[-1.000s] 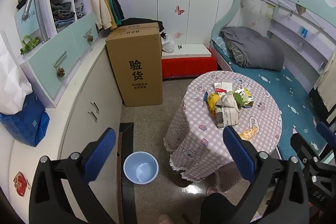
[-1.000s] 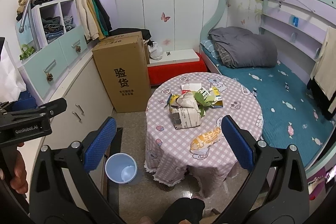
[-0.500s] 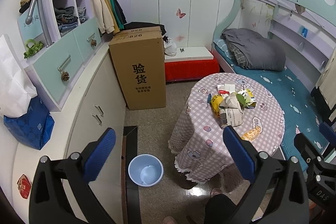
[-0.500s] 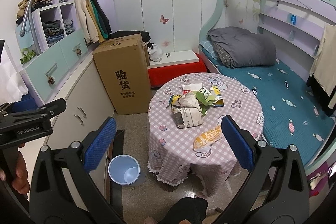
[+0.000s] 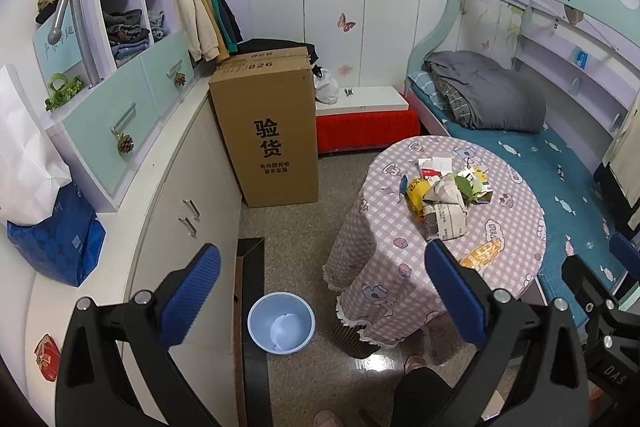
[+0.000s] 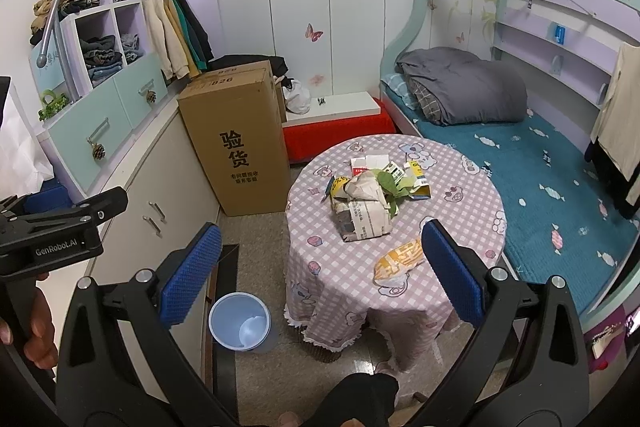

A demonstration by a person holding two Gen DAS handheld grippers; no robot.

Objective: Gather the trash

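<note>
A round table (image 5: 516, 227) (image 6: 460, 227) with a pink checked cloth carries a heap of trash: crumpled newspaper (image 5: 446, 215) (image 6: 366, 217), a yellow wrapper (image 5: 416, 189), green leaves (image 6: 390, 187), small cartons (image 5: 434, 165) (image 6: 370, 163) and an orange snack bag (image 5: 480, 253) (image 6: 400, 259) near the front edge. A light blue bin (image 5: 281, 323) (image 6: 240, 321) stands on the floor left of the table. My left gripper (image 5: 320, 291) and right gripper (image 6: 320, 271) are both open and empty, held high above the floor, well short of the table.
A tall cardboard box (image 5: 266, 131) (image 6: 236, 139) stands by the white cabinets (image 5: 188, 203). A red bench (image 5: 364, 127) and a bunk bed (image 6: 540, 155) lie beyond the table. A hand (image 6: 36, 327) holds the left gripper's handle. A dark panel (image 5: 250, 307) leans beside the bin.
Both cameras have drifted slightly back and up, so the table and bin sit a little lower and farther in view. Both grippers stayed open.
</note>
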